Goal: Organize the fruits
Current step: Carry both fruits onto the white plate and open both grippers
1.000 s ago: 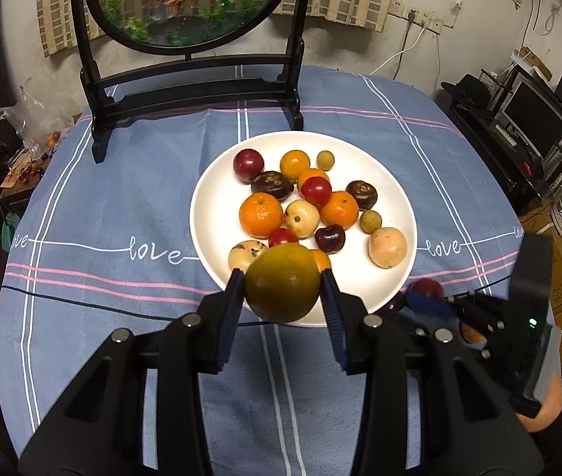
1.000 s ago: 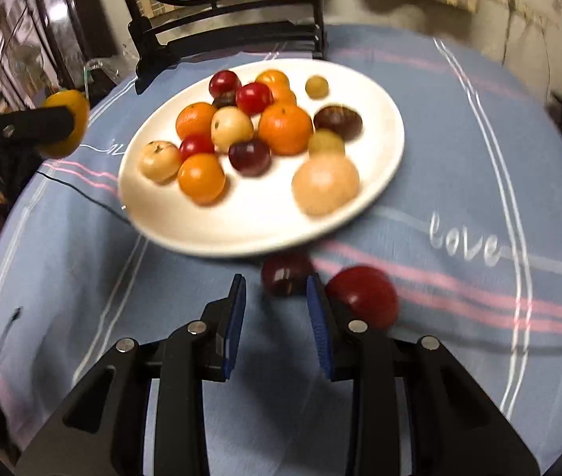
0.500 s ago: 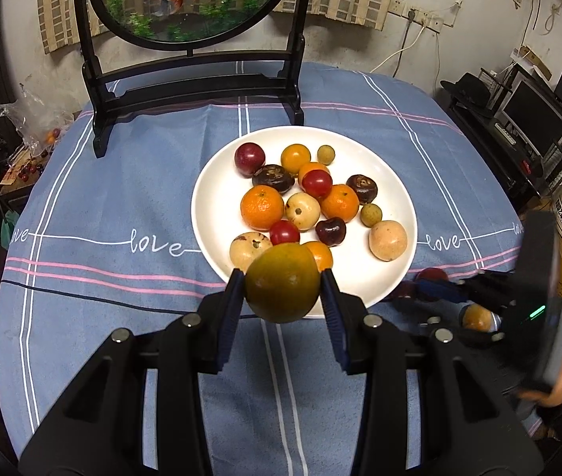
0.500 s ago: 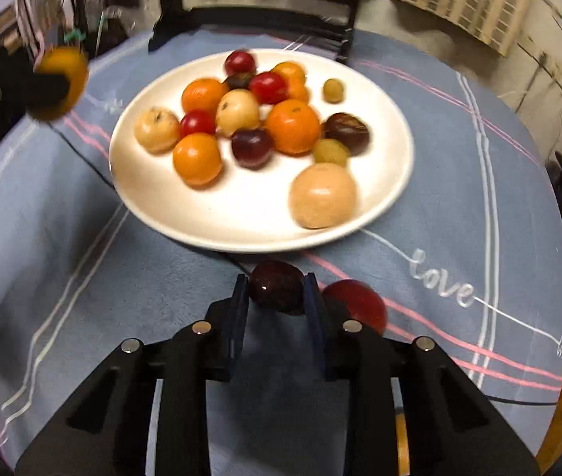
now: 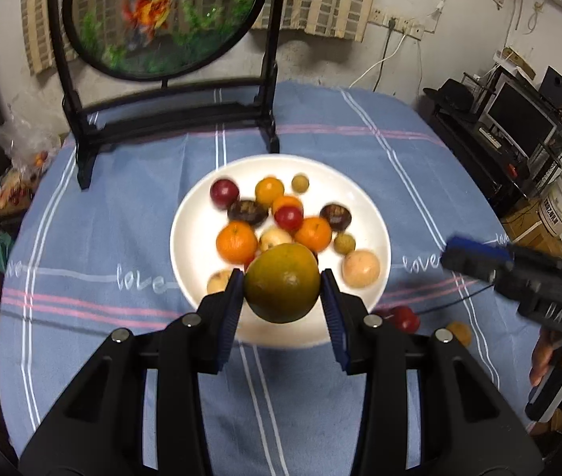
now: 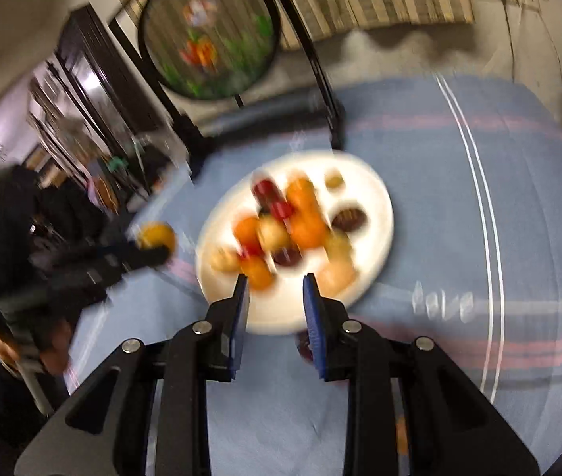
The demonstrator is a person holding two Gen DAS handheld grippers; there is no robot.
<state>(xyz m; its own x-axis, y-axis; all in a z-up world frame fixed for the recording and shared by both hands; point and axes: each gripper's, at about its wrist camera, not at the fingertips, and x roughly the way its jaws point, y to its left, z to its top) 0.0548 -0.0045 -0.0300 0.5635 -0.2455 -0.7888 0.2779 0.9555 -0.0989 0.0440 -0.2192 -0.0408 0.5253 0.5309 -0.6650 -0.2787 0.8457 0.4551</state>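
Observation:
My left gripper [image 5: 283, 289] is shut on a green-orange citrus [image 5: 283, 283] and holds it above the near rim of the white plate [image 5: 201, 214]. Several small fruits lie on that plate. The right gripper [image 6: 275, 297] hovers over the plate's near edge [image 6: 376, 206]; its jaws are drawn close with nothing between them. A dark fruit [image 6: 303, 347] lies on the cloth, partly hidden under its right finger. Beside the plate lie a red fruit [image 5: 406, 317] and a small orange one [image 5: 459, 331]. The right wrist view is blurred.
A round goldfish screen [image 5: 162, 20] on a black stand [image 5: 174, 123] rises behind the plate. The blue striped cloth [image 5: 102, 238] covers the round table. A monitor and shelves [image 5: 515, 119] are off to the right. A person's hand [image 5: 559, 361] grips the right tool.
The right gripper closed around the dark fruit on the cloth, then rose and swung toward the plate without it. The left gripper kept its citrus and lifted slightly.

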